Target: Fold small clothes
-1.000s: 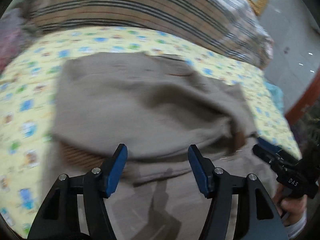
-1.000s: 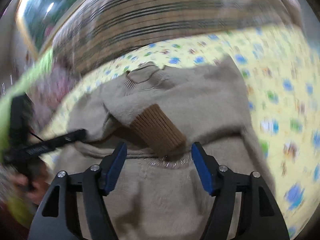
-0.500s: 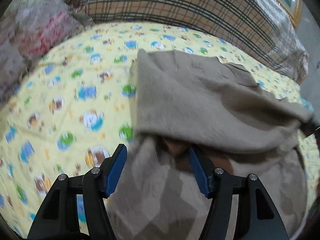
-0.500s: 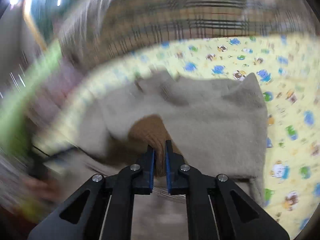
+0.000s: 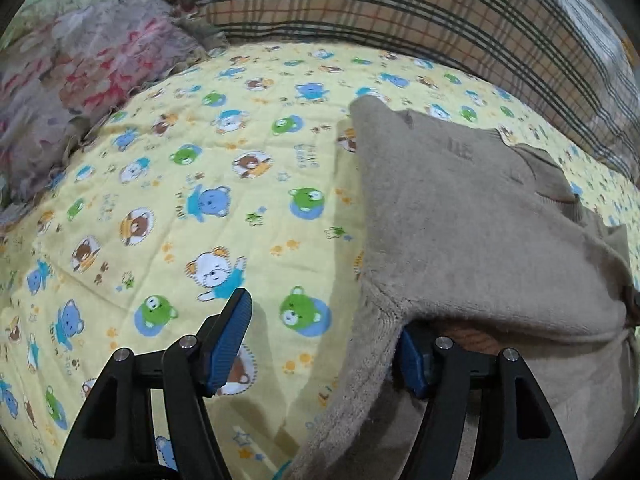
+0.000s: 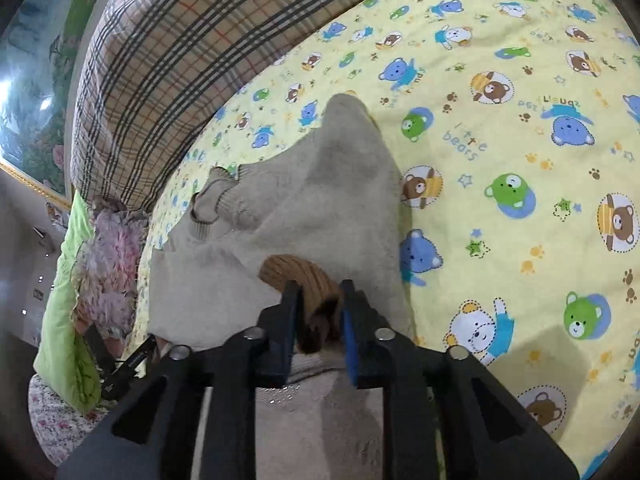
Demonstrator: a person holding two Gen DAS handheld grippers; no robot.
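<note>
Garment: beige fleece top (image 5: 472,216) lying on the bed's yellow bear-print sheet (image 5: 200,200), partly folded, collar (image 6: 208,208) pointing toward the plaid pillow (image 6: 160,60) at the head edge.

Long axis: running from the near edge of the bed, under both tools, away toward the pillow.

Right gripper (image 6: 318,312): jaws nearly together, clamping the brown ribbed cuff (image 6: 300,276) of a sleeve, holding it just above the folded body.

Left gripper (image 5: 324,340): jaws standing wide apart, gripping nothing; left pad hovering over bare sheet, right pad tucked against the garment's left edge, partly hidden under a fleece flap.

Key relation: cuff sitting directly between the right jaws, at the near middle of the garment; rest of the body stretching ahead and slightly left of them. Right hand clearly nearer to the sleeve; left hand nearer to the garment's outer side edge.

Next move, judging: carrying the cuff inward across the body, laying the sleeve flat along the long axis, with the left tool likely pinning or taking the side edge.

Risk: soft fleece bunching, sleeve dragging the top layer askew.

Surroundings: floral cushion (image 5: 80,80) at the far-left corner; green bedding and a pink fuzzy item (image 6: 108,264) off the bed's far side.

Containers: none showing.
</note>
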